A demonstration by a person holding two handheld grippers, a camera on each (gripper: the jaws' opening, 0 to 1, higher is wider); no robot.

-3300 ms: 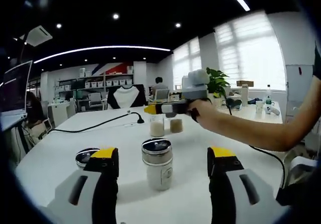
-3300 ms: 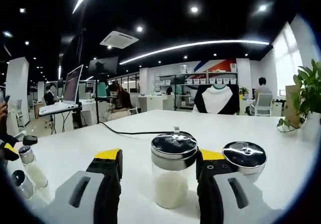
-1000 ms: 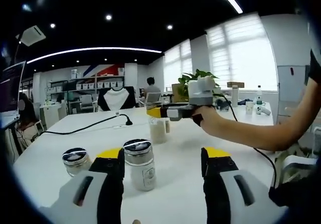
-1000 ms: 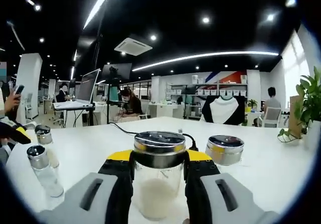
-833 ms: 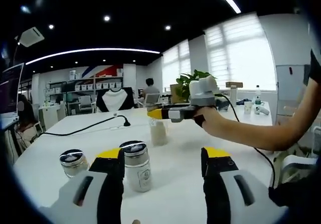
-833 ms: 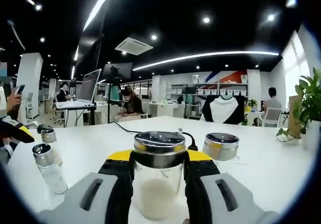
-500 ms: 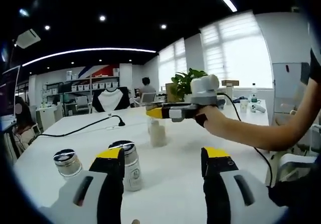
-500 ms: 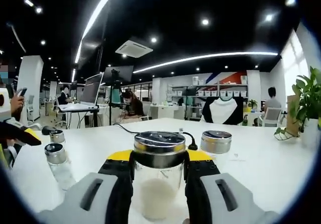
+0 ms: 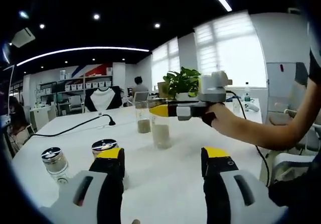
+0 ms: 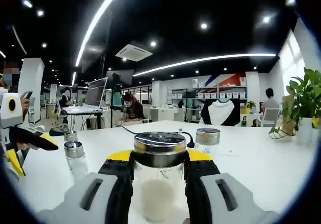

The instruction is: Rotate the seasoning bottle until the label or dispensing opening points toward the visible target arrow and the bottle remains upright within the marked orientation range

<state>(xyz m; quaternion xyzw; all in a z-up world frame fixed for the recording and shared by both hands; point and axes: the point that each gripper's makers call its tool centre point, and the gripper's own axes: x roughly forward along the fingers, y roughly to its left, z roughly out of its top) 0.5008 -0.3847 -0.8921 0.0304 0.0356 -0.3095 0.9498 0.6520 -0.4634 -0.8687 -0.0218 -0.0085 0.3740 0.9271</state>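
Observation:
A glass seasoning bottle (image 10: 159, 184) with a chrome lid and white powder stands upright between my right gripper's (image 10: 159, 156) yellow-tipped jaws, which are shut on it just under the lid. In the left gripper view the same bottle (image 9: 161, 135) hangs under the right gripper (image 9: 159, 111), held by a person's hand over the white table (image 9: 170, 184). My left gripper (image 9: 161, 156) is open near the table's front with nothing between its jaws. It also comes in at the left edge of the right gripper view, left gripper (image 10: 30, 151). No arrow or label is visible.
Two small shakers (image 10: 76, 157) (image 10: 70, 135) stand to the left and a chrome-lidded jar (image 10: 206, 136) to the right behind the held bottle. Another jar (image 9: 104, 146) sits partly behind my left jaw, beside a shaker (image 9: 54, 161). A brown-filled bottle (image 9: 143, 123), a black cable (image 9: 75, 127) and a plant (image 9: 183, 82) lie farther back.
The right gripper, open 3.3 s ago, has shut on the bottle and kept hold. Both views have shifted; the other bottles now look smaller and farther off. My left gripper stays open.

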